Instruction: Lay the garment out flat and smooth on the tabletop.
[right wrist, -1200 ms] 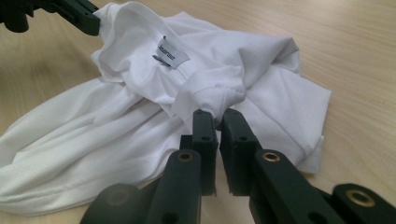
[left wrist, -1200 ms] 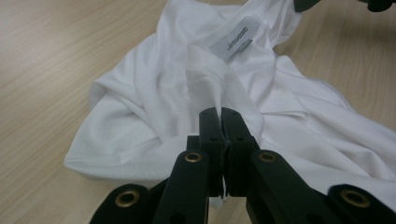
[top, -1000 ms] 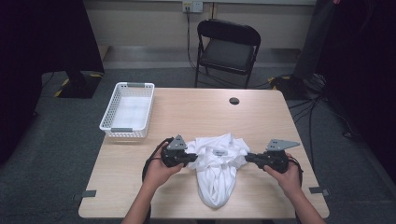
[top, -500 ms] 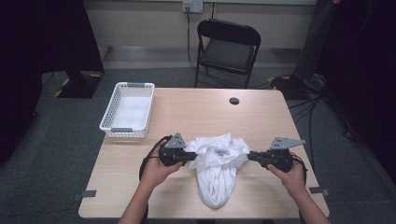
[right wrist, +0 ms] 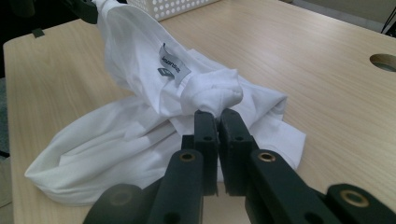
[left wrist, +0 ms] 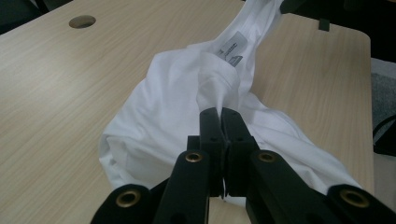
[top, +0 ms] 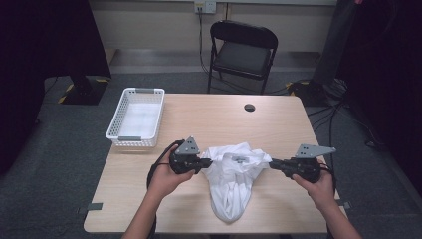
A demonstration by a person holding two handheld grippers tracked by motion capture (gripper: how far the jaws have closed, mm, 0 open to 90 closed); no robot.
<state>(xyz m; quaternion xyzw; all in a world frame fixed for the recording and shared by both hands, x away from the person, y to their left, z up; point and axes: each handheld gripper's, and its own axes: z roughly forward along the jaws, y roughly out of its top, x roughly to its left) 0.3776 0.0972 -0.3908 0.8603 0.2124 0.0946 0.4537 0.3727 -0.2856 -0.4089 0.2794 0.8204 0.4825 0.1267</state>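
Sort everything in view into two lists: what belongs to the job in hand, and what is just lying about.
In the job:
- white T-shirt, pinched at two spots and partly raised off the table
- left gripper, shut on the cloth
- right gripper, shut on the cloth

Just lying about:
- white basket at the table's left edge
- black folding chair beyond the table

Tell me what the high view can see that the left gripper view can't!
High view alone: the white basket at the table's left edge, the black folding chair beyond the table, and the person's two hands.

Left gripper view alone: a close look at the left gripper, its jaws shut on a bunched bit of the white shirt, with the printed neck label clear enough to notice.

Both share: the shirt, the wooden table and the round hole in its top.
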